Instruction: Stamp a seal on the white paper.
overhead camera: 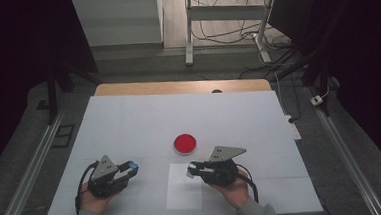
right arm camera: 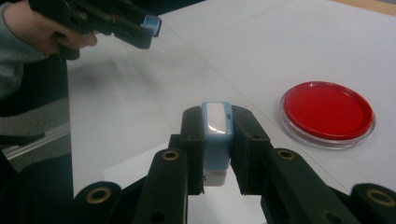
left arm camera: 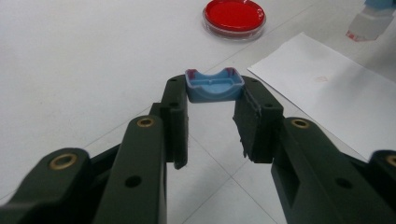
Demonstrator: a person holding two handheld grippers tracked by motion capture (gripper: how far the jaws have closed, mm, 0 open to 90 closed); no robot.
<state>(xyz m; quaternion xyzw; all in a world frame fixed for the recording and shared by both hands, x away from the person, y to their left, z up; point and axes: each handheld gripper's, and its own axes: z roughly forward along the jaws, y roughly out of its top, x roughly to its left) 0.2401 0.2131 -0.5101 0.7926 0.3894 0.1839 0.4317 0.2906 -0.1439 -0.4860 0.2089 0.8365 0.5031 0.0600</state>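
Stamp body [right arm camera: 216, 140], blue with a white face, sat pinched between the jaws of the right gripper [overhead camera: 191, 169], above the near white paper sheet [overhead camera: 183, 193] on the tabletop [overhead camera: 129, 121]. Left gripper [overhead camera: 132, 167] held the blue cap [left arm camera: 214, 85], jaws clamped on its two sides, hollow side up. Cap lay to the left of the stamp body, well apart. Red dish [overhead camera: 185, 144] stood beyond both, nearer the right gripper. Recapping would likely need the two tips brought together.

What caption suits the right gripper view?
Right gripper clamps a blue-and-white stamp body beside a red dish; the left gripper holds its blue cap.
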